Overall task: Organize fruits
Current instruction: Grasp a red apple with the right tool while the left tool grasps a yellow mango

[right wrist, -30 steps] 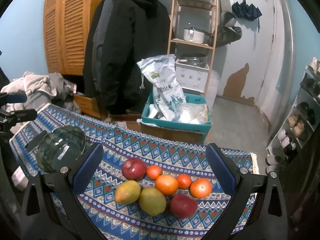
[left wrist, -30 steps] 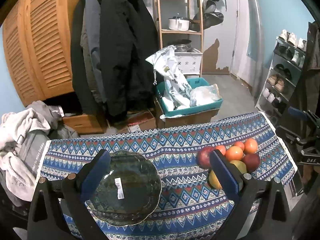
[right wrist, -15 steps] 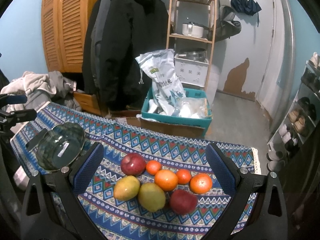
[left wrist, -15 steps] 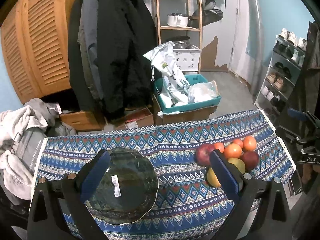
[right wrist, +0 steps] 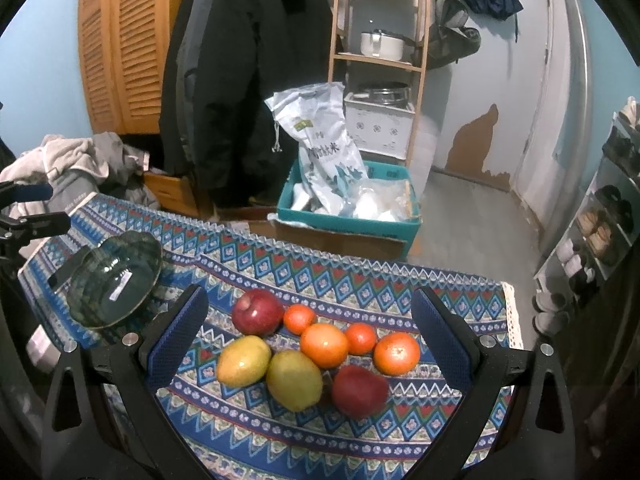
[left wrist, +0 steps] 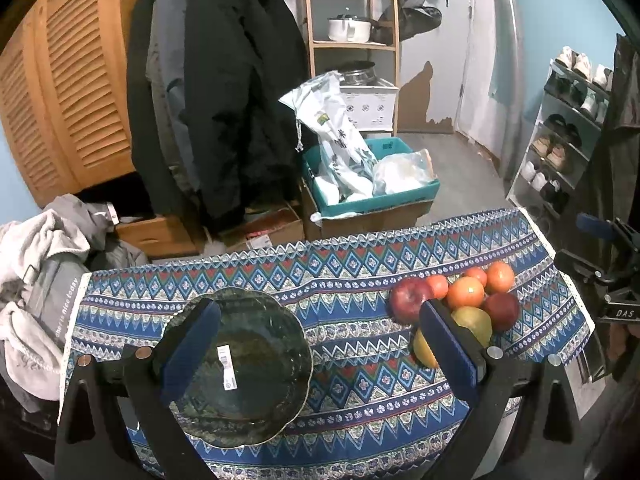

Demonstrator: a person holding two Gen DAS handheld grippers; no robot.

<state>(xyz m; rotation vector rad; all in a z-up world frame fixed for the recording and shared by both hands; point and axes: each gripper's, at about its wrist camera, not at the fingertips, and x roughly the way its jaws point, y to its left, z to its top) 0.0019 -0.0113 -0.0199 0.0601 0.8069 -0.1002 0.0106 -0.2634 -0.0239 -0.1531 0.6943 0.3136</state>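
Observation:
A cluster of fruit lies on the patterned tablecloth [right wrist: 360,280]: a red apple [right wrist: 257,311], a second red apple [right wrist: 359,391], two yellow-green mangoes [right wrist: 243,360] [right wrist: 294,380], and several oranges and tangerines [right wrist: 324,345]. A dark green glass plate [left wrist: 256,364] with a white sticker sits at the table's left; it also shows in the right wrist view [right wrist: 116,280]. My left gripper [left wrist: 320,344] is open and empty, above the plate. My right gripper [right wrist: 308,332] is open and empty, above the fruit. The fruit also shows in the left wrist view [left wrist: 464,300].
Beyond the table's far edge stand a teal box [right wrist: 348,220] with a white bag, black coats [right wrist: 248,80], a wooden shelf [right wrist: 380,60] and a pile of clothes [left wrist: 36,280] at the left. A shoe rack [left wrist: 568,140] stands at the right.
Both grippers have shifted slightly forward and down toward the table, so the fruit and the plate look a little nearer. Nothing on the table has moved. Both stay open.

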